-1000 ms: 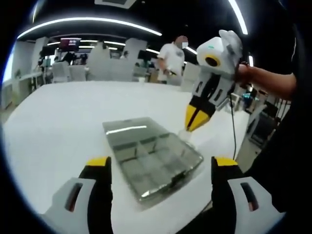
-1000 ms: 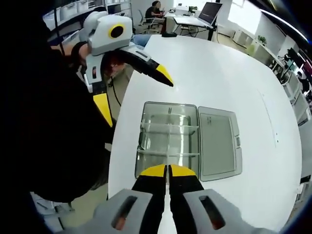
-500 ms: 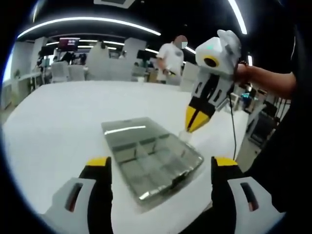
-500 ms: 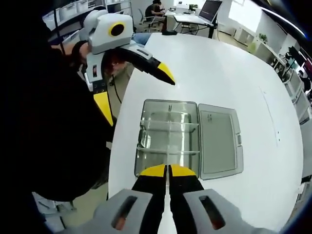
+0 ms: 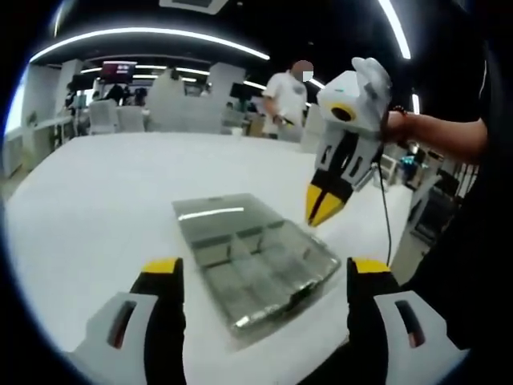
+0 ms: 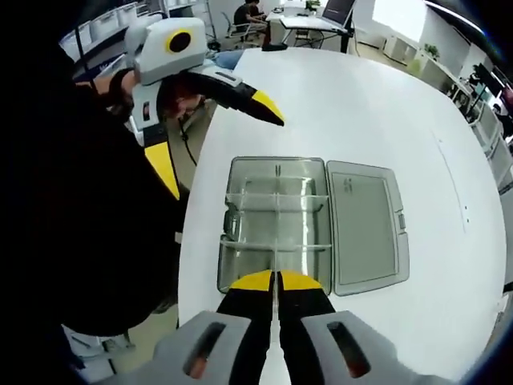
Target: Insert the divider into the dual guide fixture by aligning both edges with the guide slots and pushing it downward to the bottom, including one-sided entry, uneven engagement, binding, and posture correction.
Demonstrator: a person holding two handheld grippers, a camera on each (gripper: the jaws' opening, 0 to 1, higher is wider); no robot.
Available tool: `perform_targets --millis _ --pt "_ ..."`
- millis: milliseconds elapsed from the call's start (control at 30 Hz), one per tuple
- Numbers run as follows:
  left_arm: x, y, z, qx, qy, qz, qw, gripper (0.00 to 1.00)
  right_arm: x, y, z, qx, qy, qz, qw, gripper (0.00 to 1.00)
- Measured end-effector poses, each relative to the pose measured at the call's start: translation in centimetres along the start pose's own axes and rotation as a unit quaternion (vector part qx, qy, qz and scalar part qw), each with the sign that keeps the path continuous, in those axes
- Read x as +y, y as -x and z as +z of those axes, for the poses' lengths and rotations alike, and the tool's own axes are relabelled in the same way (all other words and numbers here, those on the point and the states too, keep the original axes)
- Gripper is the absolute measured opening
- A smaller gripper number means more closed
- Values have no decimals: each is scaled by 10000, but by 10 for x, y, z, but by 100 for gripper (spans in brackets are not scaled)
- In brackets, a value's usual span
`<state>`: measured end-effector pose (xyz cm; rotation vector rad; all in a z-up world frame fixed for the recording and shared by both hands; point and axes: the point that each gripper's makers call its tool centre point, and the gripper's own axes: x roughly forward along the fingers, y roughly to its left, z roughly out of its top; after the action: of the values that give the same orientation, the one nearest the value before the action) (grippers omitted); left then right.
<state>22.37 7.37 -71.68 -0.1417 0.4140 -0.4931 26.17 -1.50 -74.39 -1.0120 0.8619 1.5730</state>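
Between closed right hand-held gripper (image 6: 277,282) jaws — thin divider (image 6: 276,265), barely discernible.

No readable text anywhere; the small dark marks on the open lid (image 6: 365,220) of the clear box are too small to make out; the far wall screen (image 5: 116,70) glows red, its content blurred.

On the bench (image 6: 377,104) I see the open box (image 6: 276,224) near my edge, its lid (image 6: 365,220) flat beside it. My right claw (image 6: 276,282) hangs above the box's near end; my left claw (image 6: 212,128) sits beyond its far end.
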Motion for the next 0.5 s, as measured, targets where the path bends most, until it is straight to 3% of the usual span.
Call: perform_targets --millis 200,500 --pt "3 0 1 -2 26 36 10000 82 -1 -8 -7 77 -188 125 9997 0" --pt "5 3 0 2 27 72 10000 82 1 -15 -10 188 -94 165 9996 0"
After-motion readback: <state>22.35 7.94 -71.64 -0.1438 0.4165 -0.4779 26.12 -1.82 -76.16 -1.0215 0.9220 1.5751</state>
